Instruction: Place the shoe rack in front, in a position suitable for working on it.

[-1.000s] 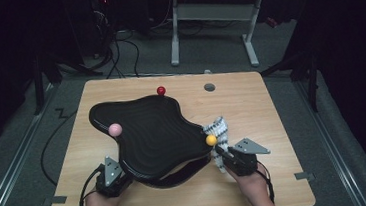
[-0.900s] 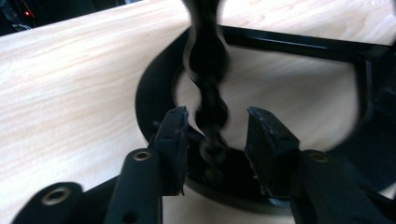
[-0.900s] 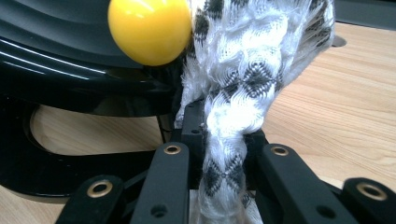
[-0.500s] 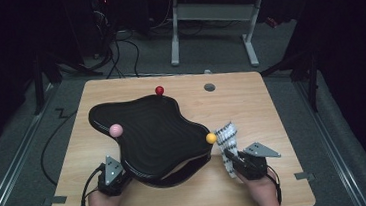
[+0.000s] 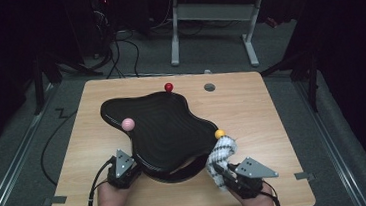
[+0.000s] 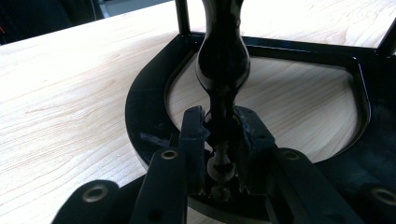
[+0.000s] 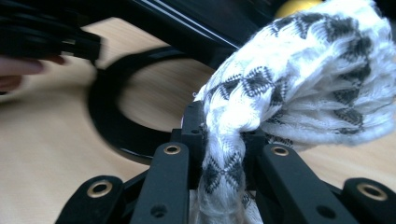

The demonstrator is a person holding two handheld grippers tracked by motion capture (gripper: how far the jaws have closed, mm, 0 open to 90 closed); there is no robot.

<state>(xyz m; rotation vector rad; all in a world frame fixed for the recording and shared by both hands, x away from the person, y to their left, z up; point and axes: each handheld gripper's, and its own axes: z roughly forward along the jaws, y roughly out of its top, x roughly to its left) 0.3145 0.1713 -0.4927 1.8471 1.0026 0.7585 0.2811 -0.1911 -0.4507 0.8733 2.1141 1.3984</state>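
Both tongs' tips hidden (cloth [image 7: 280,84], black post [image 6: 223,70]).

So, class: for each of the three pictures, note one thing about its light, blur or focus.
High view: the room around the table is dark and the picture soft. Left gripper view: the wood glares white at the top, and the black stand is sharp. Right gripper view: the patterned cloth is crisp, the stand's base smeared by motion.

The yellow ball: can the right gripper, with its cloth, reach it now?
Probably yes. The right gripper holds the cloth just below the yellow ball, with nothing between them.
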